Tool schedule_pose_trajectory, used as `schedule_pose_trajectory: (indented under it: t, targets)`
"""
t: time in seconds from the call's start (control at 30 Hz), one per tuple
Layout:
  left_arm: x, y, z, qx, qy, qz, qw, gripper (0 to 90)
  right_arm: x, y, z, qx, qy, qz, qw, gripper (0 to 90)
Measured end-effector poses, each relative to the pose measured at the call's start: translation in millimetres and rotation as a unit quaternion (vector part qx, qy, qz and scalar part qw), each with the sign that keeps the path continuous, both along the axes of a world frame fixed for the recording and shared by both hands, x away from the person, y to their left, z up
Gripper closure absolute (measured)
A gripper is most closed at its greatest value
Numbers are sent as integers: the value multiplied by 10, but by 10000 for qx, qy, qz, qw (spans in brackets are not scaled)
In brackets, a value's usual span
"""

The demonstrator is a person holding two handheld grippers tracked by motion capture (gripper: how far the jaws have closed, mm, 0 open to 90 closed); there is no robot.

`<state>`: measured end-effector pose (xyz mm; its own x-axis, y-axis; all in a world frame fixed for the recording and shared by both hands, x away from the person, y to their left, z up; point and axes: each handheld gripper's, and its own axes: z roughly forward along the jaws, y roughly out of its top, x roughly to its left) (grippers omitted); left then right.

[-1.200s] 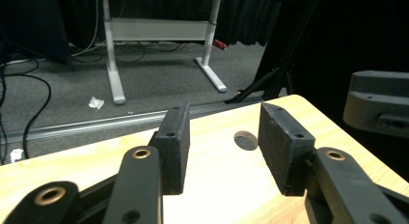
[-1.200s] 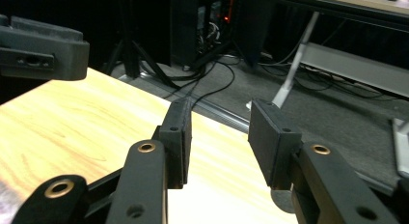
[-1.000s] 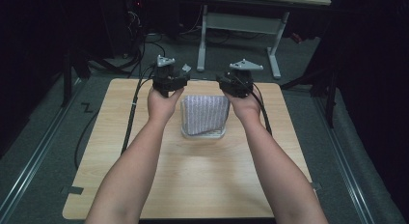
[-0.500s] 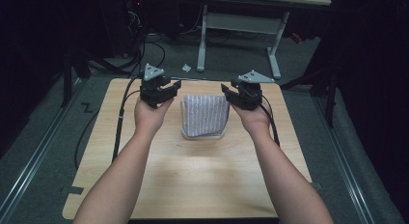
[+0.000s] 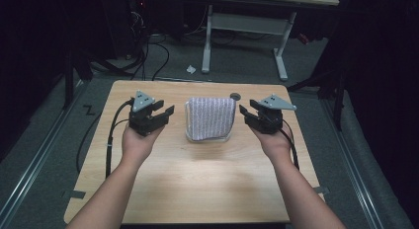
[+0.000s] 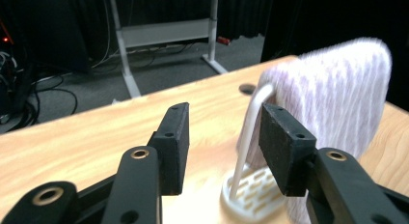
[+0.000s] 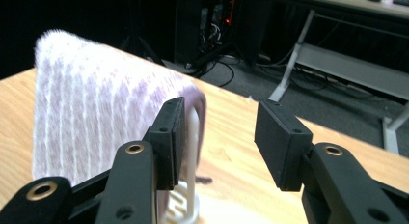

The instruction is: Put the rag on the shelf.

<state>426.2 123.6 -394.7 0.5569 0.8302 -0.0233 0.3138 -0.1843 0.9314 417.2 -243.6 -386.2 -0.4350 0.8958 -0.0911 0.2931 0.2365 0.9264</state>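
Towel on white rack — both grippers drawn off to either side, nothing held.

High view: towel, lilac-striped, draped over the rack at the middle of the tabletop; left gripper and right gripper have moved outward and nearer the person since a second ago, when both sat close at the towel's far edge. Left gripper view: jaws spread, empty; the rack's white hoop and slotted base just beyond the right-hand jaw, the towel hanging off it. Right gripper view: jaws have just been opening, nothing between them — towel and rack post behind the left-hand jaw. Judgement: the hanging looks finished, hands retreating.
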Motion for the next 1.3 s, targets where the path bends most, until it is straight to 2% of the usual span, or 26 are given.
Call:
schedule_pose_trajectory:
  t: [0.17,0.2,0.27,0.3,0.37,0.4,0.5,0.53,0.57,0.6,0.63,0.67,0.73,0.77,0.8,0.83,0.87,0.93,0.97,1.0,1.03,1.07,1.1,1.13,1.2,1.3]
  targets:
    - [-67,82,-170,27,131,26,9999,536,-88,-77,-98,-127,80,-28,9999,541]
    - [-81,118,-263,35,243,50,9997,535,-133,-102,-161,-189,71,-22,9998,542]
    - [-82,133,-311,11,317,57,9995,535,-153,-112,-196,-212,90,-31,9997,539]
    - [-87,153,-398,-2,436,74,9990,533,-181,-118,-269,-295,193,-5,9994,536]
    - [-90,155,-435,29,486,65,9988,532,-205,-128,-343,-332,254,-47,9991,546]
    - [-101,146,-511,102,548,26,9984,532,-207,-137,-380,-304,313,-49,9990,551]
    - [-104,133,-595,108,680,-31,9976,534,-224,-156,-462,-256,380,-88,9989,567]
    - [-110,124,-638,135,734,-44,9972,534,-221,-163,-500,-258,499,-85,9984,575]
    - [-122,114,-684,173,768,-60,9969,534,-239,-181,-592,-295,545,-73,9981,589]
    - [-165,96,-787,205,875,-107,9959,533,-248,-186,-636,-291,634,-78,9975,589]
    - [-165,96,-787,205,875,-107,9959,530,-248,-186,-636,-291,634,-78,9975,589]
    - [-230,86,-903,203,975,-163,9949,528,-285,-199,-730,-266,734,-92,9969,591]
    - [-272,84,-963,199,1018,-186,9944,524,-311,-203,-780,-246,749,-114,9968,597]
    - [-362,98,-1093,137,1134,-226,9932,505,-372,-203,-880,-273,834,-178,9960,597]
    - [-362,98,-1093,137,1134,-226,9932,496,-372,-203,-880,-273,834,-178,9960,597]
    - [-411,122,-1157,85,1233,-218,9921,496,-422,-205,-931,-286,858,-167,9958,590]
    - [-479,156,-1208,-30,1364,-210,9904,493,-482,-208,-983,-277,884,-158,9956,557]
    - [-731,226,-1302,-453,1388,-251,9890,491,-674,-235,-1090,-276,849,-163,9959,534]
    - [-876,235,-1353,-446,1402,-263,9888,487,-833,-263,-1155,-184,714,-261,9969,529]
    - [-1048,171,-1351,-5,1676,-426,9849,483,-1134,-317,-1276,-42,551,-341,9979,541]
    - [-1048,171,-1351,-5,1676,-426,9849,459,-1176,-309,-1261,-93,835,-118,9964,469]
    - [-1139,142,-1355,121,1464,-504,9879,464,-1234,-312,-1258,-218,778,-76,9967,489]
    - [-1192,94,-1376,515,1449,-533,9867,465,-1285,-327,-1279,-264,676,-160,9972,501]
    - [-1192,94,-1376,515,1449,-533,9867,461,-1285,-327,-1279,-264,676,-160,9972,501]
    - [-1157,90,-1393,406,1515,-566,9860,456,-1244,-353,-1307,-59,978,-165,9950,466]
    - [-1134,128,-1390,278,1477,-491,9874,419,-1166,-326,-1319,-91,934,-174,9954,437]
